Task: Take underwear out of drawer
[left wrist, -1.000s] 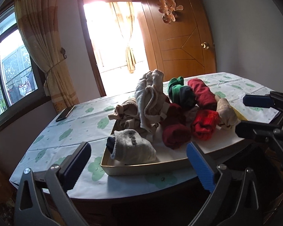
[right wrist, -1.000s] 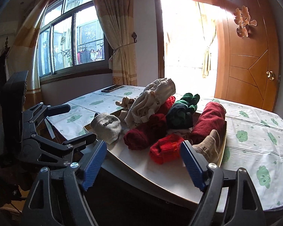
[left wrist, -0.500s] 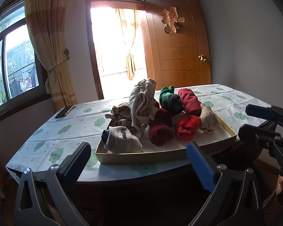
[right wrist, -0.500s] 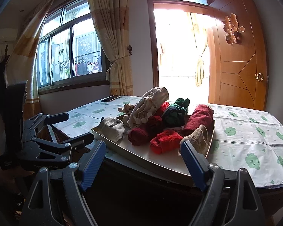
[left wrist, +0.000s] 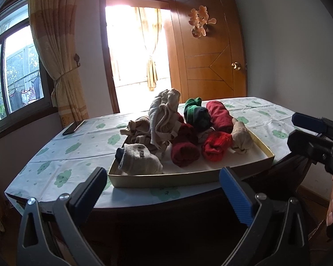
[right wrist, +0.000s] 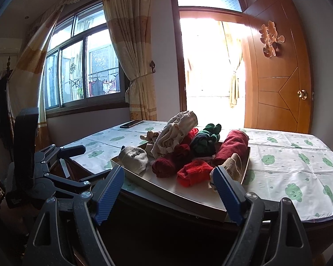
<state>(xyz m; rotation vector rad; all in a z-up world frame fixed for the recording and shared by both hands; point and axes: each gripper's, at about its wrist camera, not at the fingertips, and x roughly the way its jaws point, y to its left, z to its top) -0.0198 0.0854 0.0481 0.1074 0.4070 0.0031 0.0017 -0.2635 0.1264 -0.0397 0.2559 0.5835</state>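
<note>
Left gripper (left wrist: 164, 186): was seen wide open and empty, held short of the table's near edge.
Drawer (left wrist: 166, 178): a shallow tray on the table (left wrist: 62, 155), seen smaller than a second earlier, so both grippers had been drawn back from it.
Underwear (left wrist: 164, 115): the beige bundle was still piled highest in the drawer among rolled socks (left wrist: 215, 145).
Right gripper (right wrist: 168, 190): was likewise wide open, nothing between its jaws.
Meaning: nothing had been taken out yet; a fresh approach was judged necessary.
</note>
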